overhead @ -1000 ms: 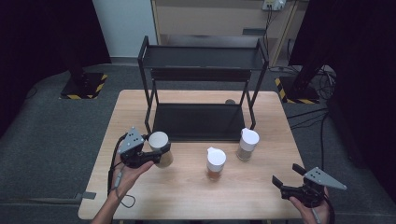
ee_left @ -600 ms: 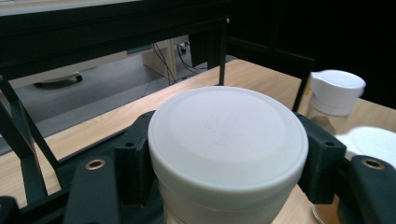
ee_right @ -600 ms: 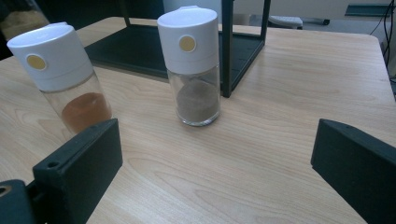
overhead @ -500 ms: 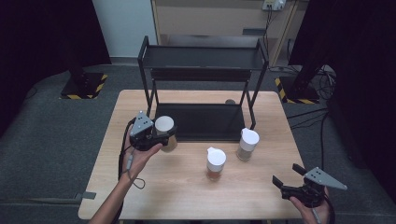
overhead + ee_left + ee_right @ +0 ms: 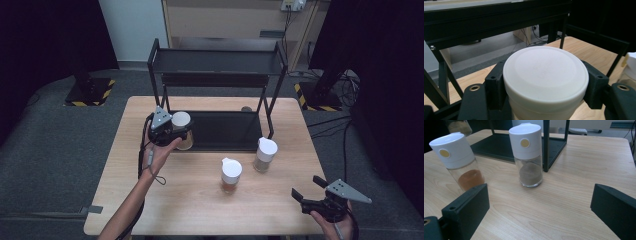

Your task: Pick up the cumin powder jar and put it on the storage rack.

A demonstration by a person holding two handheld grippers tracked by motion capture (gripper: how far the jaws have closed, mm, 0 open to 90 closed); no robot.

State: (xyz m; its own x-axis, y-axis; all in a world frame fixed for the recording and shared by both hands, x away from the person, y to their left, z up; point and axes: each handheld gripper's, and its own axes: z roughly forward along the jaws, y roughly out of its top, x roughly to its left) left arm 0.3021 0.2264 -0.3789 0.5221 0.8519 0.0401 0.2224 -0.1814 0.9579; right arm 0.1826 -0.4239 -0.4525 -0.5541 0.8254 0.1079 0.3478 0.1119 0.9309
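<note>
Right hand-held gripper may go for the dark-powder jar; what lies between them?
Bare wood in the right gripper view, from the open right hand-held gripper to the dark-powder jar.

A wooden tabletop (image 5: 150, 200) stands on grey carpet (image 5: 45, 165). Behind it are a pale cabinet (image 5: 225, 20) with a wall socket (image 5: 293, 5), cables (image 5: 350, 85) at the right, and hazard-striped bases (image 5: 90, 92) on the floor.
</note>
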